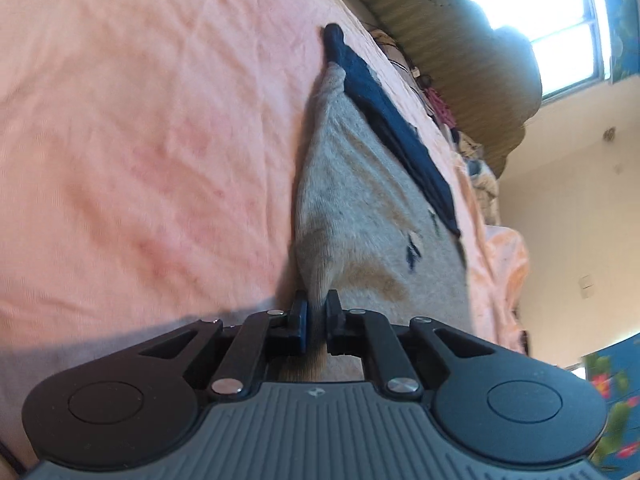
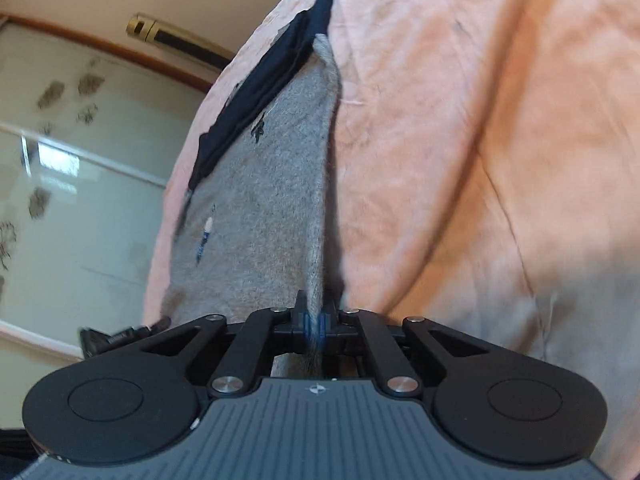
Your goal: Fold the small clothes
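Pink bedsheet (image 1: 140, 120) serves as folding surface. Grey garment (image 1: 360, 200) with dark waistband (image 1: 384, 120) lies stretched on it, each near corner pinched: left gripper (image 1: 316, 314) and right gripper (image 2: 318, 318) both clenched on fabric, likely to lift the edge for 1 fold.

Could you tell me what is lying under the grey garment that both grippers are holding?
The pink bedsheet shows around the grey garment, and a dark navy piece runs along its far edge. Whatever lies directly beneath the garment is covered.
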`<control>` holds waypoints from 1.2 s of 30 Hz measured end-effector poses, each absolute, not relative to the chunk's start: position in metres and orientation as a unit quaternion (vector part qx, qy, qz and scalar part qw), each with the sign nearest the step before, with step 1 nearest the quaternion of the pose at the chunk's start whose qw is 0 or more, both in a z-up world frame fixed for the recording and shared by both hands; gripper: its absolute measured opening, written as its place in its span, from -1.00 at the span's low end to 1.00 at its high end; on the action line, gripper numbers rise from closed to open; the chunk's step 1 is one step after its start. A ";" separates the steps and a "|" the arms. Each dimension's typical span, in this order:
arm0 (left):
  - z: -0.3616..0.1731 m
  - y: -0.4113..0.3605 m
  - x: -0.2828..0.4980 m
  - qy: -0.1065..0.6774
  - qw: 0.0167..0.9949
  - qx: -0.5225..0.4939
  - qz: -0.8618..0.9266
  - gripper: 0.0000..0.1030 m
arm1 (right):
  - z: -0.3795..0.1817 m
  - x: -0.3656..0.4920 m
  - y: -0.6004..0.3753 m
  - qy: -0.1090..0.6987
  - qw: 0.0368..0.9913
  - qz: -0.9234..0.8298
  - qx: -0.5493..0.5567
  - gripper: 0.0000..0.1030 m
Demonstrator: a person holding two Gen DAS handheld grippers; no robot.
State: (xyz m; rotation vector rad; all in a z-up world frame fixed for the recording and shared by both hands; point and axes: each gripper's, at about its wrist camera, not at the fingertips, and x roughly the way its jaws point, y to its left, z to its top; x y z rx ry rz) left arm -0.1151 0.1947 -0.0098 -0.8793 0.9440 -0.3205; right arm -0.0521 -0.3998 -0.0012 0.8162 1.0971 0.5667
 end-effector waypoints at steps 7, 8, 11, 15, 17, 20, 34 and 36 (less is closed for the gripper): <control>-0.006 0.171 -0.140 0.424 0.777 -0.412 -0.217 0.34 | 0.007 -0.082 -0.370 0.495 0.709 0.316 0.390 0.37; -0.004 0.165 -0.140 0.422 0.784 -0.401 -0.216 0.32 | 0.006 -0.082 -0.365 0.500 0.709 0.316 0.384 0.11; 0.000 0.155 -0.135 0.435 0.791 -0.377 -0.208 -0.83 | 0.002 -0.085 -0.353 0.528 0.713 0.315 0.336 -0.75; 0.012 0.165 -0.145 0.435 0.800 -0.360 -0.205 -0.89 | 0.028 -0.094 -0.373 0.500 0.737 0.320 0.322 -0.76; 0.014 0.169 -0.151 0.435 0.808 -0.345 -0.200 -0.89 | 0.029 -0.098 -0.392 0.505 0.747 0.295 0.317 -0.80; -0.004 0.175 -0.156 0.456 0.801 -0.342 -0.182 -0.88 | 0.005 -0.104 -0.413 0.524 0.731 0.258 0.353 -0.89; -0.001 0.151 -0.162 0.477 0.790 -0.323 -0.210 -0.88 | 0.011 -0.117 -0.369 0.543 0.721 0.302 0.307 -0.88; 0.006 0.155 -0.167 0.476 0.805 -0.289 -0.204 -0.88 | 0.019 -0.120 -0.376 0.540 0.735 0.290 0.291 -0.88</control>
